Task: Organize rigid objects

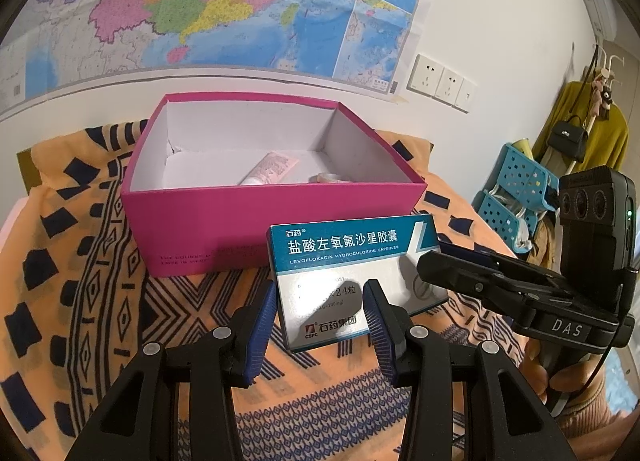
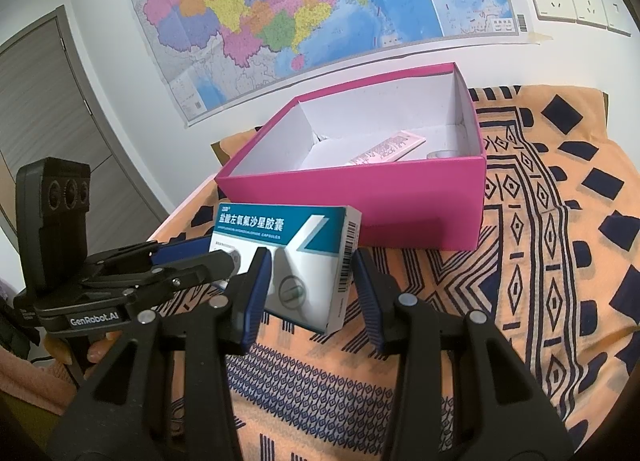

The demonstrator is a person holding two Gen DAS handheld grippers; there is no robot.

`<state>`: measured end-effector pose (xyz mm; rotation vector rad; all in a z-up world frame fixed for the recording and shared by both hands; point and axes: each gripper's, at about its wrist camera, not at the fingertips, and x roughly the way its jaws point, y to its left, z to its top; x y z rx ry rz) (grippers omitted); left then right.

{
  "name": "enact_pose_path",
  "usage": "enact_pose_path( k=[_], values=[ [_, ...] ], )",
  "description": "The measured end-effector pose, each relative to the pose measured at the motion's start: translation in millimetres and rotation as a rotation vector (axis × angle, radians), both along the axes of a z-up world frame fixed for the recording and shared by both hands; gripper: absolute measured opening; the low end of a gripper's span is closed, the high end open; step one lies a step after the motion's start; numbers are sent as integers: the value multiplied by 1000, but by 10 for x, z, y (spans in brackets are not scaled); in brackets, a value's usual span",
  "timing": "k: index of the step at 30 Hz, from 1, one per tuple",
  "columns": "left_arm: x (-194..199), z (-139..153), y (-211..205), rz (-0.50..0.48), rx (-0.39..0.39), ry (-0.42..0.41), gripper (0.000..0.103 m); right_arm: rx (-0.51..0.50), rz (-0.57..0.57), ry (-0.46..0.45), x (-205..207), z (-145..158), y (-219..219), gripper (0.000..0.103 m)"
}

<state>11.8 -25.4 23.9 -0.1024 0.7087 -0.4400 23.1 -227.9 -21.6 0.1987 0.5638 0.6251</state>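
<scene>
— Where's the medicine box [image 1: 352,281]?
— On the patterned cloth [image 1: 80,281], just before the open cardboard box [image 1: 256,221].
— And inside that?
— A tube [image 1: 272,169] on the floor; wall map [image 1: 200,1] behind.

The pink box [image 1: 256,221] front wall hides most of the pink tube [image 1: 269,169] and a small pale thing [image 1: 328,178] beyond the left tongs [image 1: 320,301]. Medicine box [image 1: 352,273] small print too blurry, its near edge behind the tongs' pads.

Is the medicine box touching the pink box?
Cannot tell. In both wrist views the medicine box overlaps the pink box front wall, so neither shows contact or a gap plainly.
</scene>
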Motion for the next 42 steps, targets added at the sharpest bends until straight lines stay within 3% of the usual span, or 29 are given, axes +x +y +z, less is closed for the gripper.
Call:
enact_pose_path(
  k=[42],
  values=[
    [91, 48, -10, 4, 12, -18, 44, 1, 1, -29, 55, 90, -5, 45]
  ],
)
